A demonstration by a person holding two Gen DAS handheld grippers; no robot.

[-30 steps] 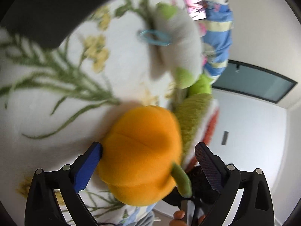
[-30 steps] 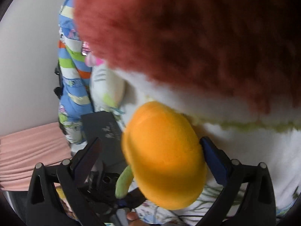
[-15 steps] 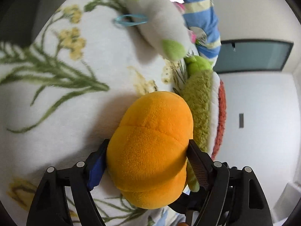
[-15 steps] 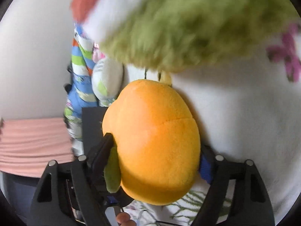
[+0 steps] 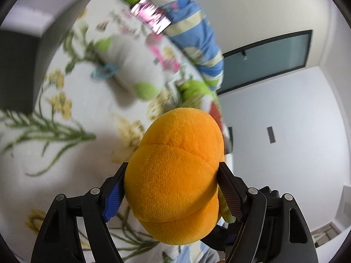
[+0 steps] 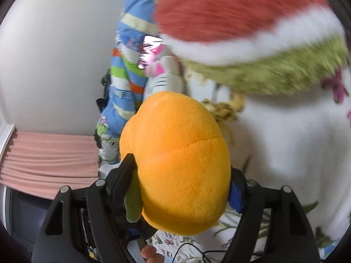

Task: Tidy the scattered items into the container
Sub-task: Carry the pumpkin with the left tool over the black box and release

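The orange plush pumpkin point(image 5: 175, 175) sits between both of my tools at once, lifted clear of the floral bedspread point(image 5: 72, 153); the left tool point(image 5: 173, 188) is clamped on its flanks, pads pressed into the plush; the right tool point(image 6: 182, 186) grips it from the opposite side, jaws closing a touch tighter on it; its green stem point(image 6: 132, 203) points back toward the right tool's left finger; the toy's long axis runs forward, away from both tools; neither hand is nearer; I see no container in either view, so I judge the carry must find it first; a watermelon-slice plush point(image 6: 252, 32) lies just beyond.
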